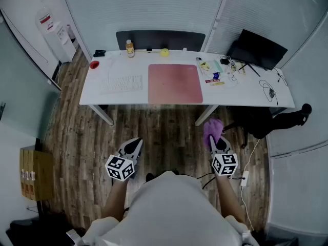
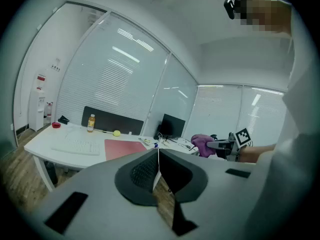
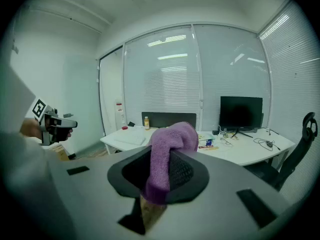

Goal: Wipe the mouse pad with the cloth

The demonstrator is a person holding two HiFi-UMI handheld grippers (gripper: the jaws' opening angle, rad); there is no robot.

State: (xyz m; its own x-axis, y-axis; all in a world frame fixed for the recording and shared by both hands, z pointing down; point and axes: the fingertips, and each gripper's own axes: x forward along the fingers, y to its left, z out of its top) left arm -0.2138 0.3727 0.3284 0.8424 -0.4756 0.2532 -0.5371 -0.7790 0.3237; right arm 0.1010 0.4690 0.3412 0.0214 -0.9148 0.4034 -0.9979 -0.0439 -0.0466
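A pink mouse pad (image 1: 175,83) lies in the middle of the white desk (image 1: 246,96), and it shows as a pink strip (image 2: 122,148) in the left gripper view. My right gripper (image 1: 213,137) is shut on a purple cloth (image 1: 212,128), held over the floor in front of the desk; the cloth (image 3: 167,156) drapes over its jaws. My left gripper (image 1: 134,146) hangs over the floor to the left, its jaws closed together with nothing between them (image 2: 158,165).
On the desk are a white keyboard (image 1: 122,83), a red object (image 1: 94,64), a bottle (image 1: 130,48), a yellow ball (image 1: 164,52), small clutter (image 1: 215,73), cables and a black monitor (image 1: 258,48). A black chair (image 1: 266,122) stands at the right, cardboard boxes (image 1: 32,173) at the left.
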